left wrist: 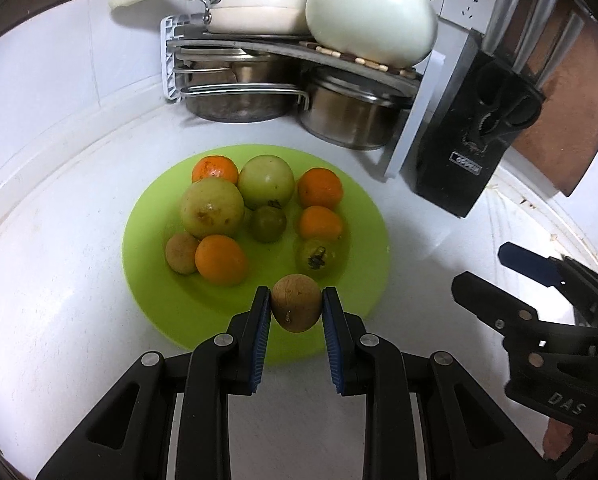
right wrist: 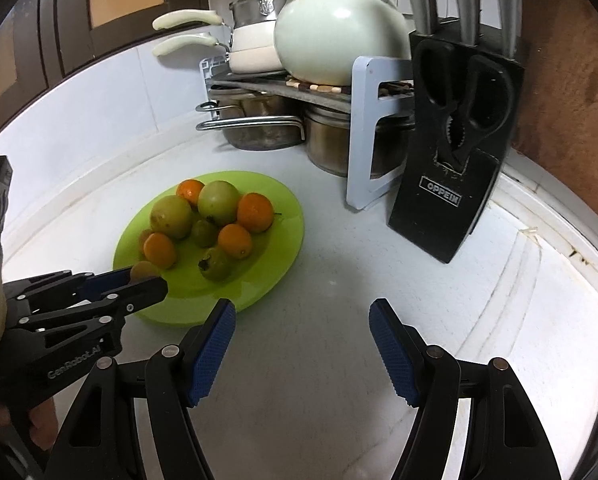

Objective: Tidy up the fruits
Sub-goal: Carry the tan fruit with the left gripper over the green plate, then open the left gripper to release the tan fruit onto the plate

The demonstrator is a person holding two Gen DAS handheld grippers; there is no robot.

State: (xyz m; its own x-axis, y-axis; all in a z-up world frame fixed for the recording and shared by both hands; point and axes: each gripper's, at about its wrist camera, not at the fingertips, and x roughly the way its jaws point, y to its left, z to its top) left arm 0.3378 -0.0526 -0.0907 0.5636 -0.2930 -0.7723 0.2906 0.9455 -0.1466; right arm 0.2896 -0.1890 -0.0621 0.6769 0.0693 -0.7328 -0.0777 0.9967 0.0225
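Left gripper point(left wrist: 297, 308) clamps a brown fruit point(left wrist: 297, 303) above the green plate point(left wrist: 351, 200); the right view shows the right gripper point(right wrist: 303, 346) open, beside the plate.

Fruits point(left wrist: 219, 216) lie on a plate point(left wrist: 363, 216) before the pot rack point(left wrist: 283, 52), knife block point(left wrist: 471, 136) right.

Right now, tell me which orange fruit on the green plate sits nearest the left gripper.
The orange fruit at the pile's near-left edge, beside the small brown fruit; the other three lie farther back.
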